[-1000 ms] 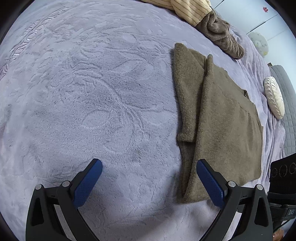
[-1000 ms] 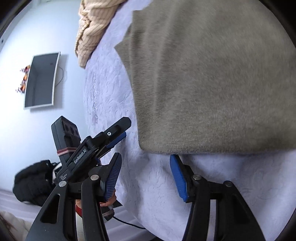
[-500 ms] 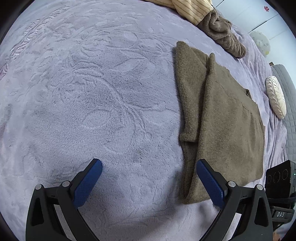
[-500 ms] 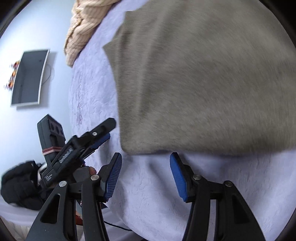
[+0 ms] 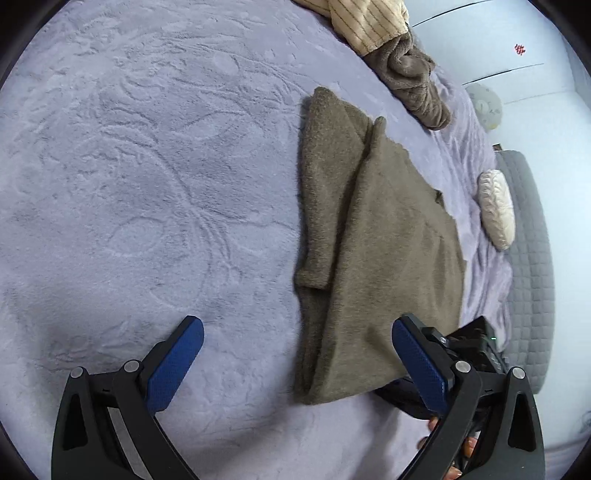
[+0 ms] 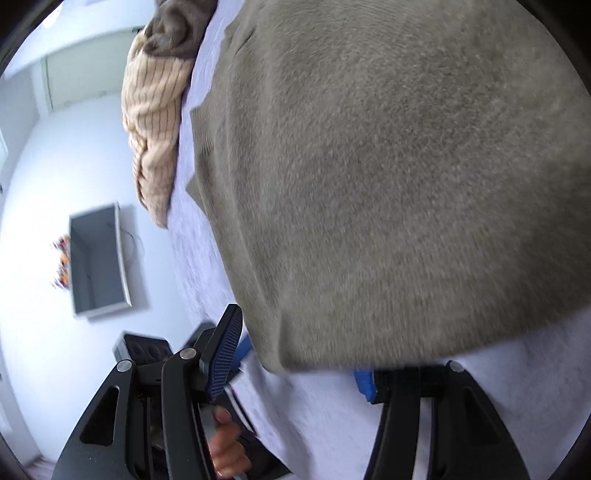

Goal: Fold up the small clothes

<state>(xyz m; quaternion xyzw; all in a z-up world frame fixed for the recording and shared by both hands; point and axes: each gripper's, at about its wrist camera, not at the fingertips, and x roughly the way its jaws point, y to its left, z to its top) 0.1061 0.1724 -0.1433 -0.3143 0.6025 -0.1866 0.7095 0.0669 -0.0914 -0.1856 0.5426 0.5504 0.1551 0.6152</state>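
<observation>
An olive-brown fleece garment [image 5: 384, 240] lies folded lengthwise on the lavender blanket [image 5: 147, 184]. My left gripper [image 5: 299, 365] is open low over the blanket, and the garment's near left corner sits between its blue pads without touching them. In the right wrist view the same garment [image 6: 388, 184] fills most of the picture. My right gripper [image 6: 295, 347] is open at the garment's near hem. The hem hangs over the tip of its right finger [image 6: 364, 384], while its left finger [image 6: 225, 354] stands clear of the cloth.
A cream striped garment [image 5: 365, 22] and a crumpled brown plush one [image 5: 410, 81] lie at the blanket's far edge. A white cushion [image 5: 496, 206] rests against a grey quilted headboard [image 5: 532, 258]. A wall screen [image 6: 98, 258] hangs beyond the bed.
My right gripper rolled and sank toward the garment's near hem, which now covers its right fingertip. It has also come into sight behind my left gripper's right finger. The garment has not moved.
</observation>
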